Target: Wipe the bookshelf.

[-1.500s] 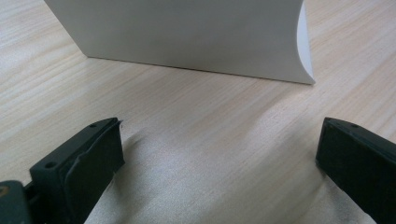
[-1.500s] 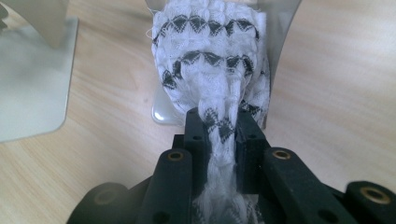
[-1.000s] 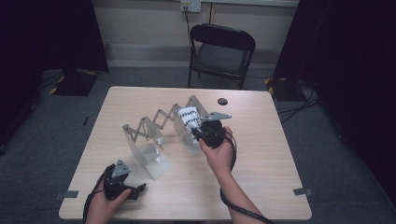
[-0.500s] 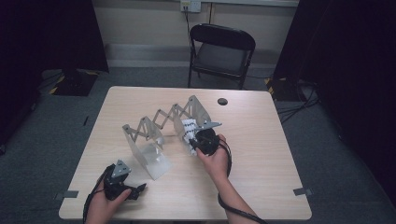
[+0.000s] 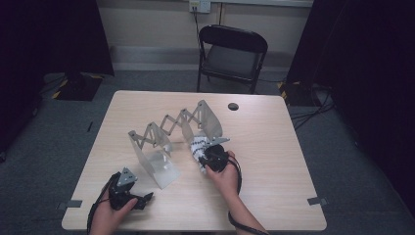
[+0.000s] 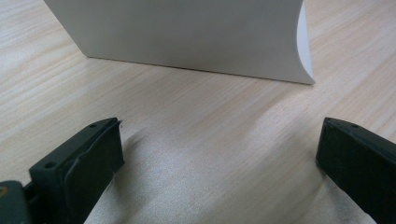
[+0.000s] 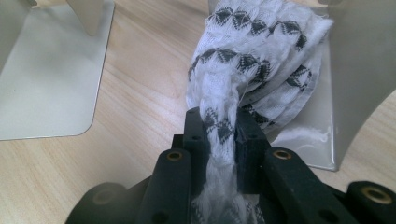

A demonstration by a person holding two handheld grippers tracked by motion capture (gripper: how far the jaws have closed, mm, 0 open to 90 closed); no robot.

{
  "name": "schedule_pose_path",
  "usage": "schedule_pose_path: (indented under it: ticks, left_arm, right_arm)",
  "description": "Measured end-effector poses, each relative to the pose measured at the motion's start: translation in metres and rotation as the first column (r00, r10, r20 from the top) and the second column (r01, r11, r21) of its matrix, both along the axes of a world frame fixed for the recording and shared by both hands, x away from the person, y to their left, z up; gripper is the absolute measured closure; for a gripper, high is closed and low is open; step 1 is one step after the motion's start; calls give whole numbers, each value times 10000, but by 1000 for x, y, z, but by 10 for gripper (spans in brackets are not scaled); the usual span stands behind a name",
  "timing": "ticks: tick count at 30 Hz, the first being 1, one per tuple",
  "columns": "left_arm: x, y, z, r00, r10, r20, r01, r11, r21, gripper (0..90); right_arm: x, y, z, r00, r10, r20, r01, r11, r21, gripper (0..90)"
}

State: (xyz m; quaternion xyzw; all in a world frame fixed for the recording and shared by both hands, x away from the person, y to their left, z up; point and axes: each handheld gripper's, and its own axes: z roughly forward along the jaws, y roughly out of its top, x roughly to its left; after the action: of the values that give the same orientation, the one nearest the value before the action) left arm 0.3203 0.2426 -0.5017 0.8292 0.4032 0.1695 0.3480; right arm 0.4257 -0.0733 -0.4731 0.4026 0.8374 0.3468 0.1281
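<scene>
Left gripper: near edge of the counter, left of centre, held in a hand entering from the bottom of the high view. Fingers spread wide, nothing between them, only bare wood grain. Just ahead of them in the left gripper view, the flat pale base of the rack's nearer end plate, resting on the wood, apart from the fingers.

Right gripper: mid-counter, right of centre, held in the other hand. Fingers nearly closed and clamped on a bunched fold of cloth; the pinched part runs back between them as a narrow twisted strand.

Cloth: white knit with rows of small dark triangles, gathered into a loose bundle. The free end lies ahead of the right gripper, on the base of the rack's farther end plate and against its upright face. In the high view the cloth appears as a small white patch at the foot of that plate.

Rack: pale metal, two upright end plates joined by a zigzag scissor lattice, drawn out and lying diagonally across the centre of the counter from near left to far right.

Small dark round disc: far part of the counter, right of the rack, well apart from both grippers.

Folding chair: dark, on the grey floor beyond the far edge of the counter.
</scene>
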Motion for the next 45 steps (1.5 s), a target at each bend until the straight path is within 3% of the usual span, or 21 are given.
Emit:
schedule_pose_path:
  ticks: [2,6,15,16,19,23,26,34,45]
  left_arm:
    - [0,0,0,10000,-18,-3,18,10000,32,2]
    - [0,0,0,10000,9,4,-9,10000,-20,2]
    - [0,0,0,10000,-8,4,8,10000,22,3]
    - [0,0,0,10000,-8,4,8,10000,22,3]
    - [0,0,0,10000,-5,4,5,10000,1,3]
    - [0,0,0,10000,-2,1,2,10000,8,2]
    - [0,0,0,10000,8,3,-8,10000,-9,2]
    - [0,0,0,10000,4,3,-4,10000,-8,2]
    - [0,0,0,10000,7,-2,-7,10000,-24,2]
  right_arm:
    - [-1,0,3,10000,-65,73,67,9998,-172,776]
    - [-2,-6,10,9995,-255,188,257,9996,-68,776]
    - [-4,-12,62,9917,-373,1228,346,9991,240,776]
    - [-4,-12,62,9917,-373,1228,346,9991,240,776]
    - [-3,-7,87,9807,-391,1917,311,9985,445,775]
    - [1,2,102,9748,-213,2222,102,9986,513,774]
    - [4,4,101,9757,-167,2186,79,9991,408,775]
    - [13,4,79,9848,-168,1727,112,9994,334,775]
    - [15,6,40,9934,-42,1149,37,10000,45,773]
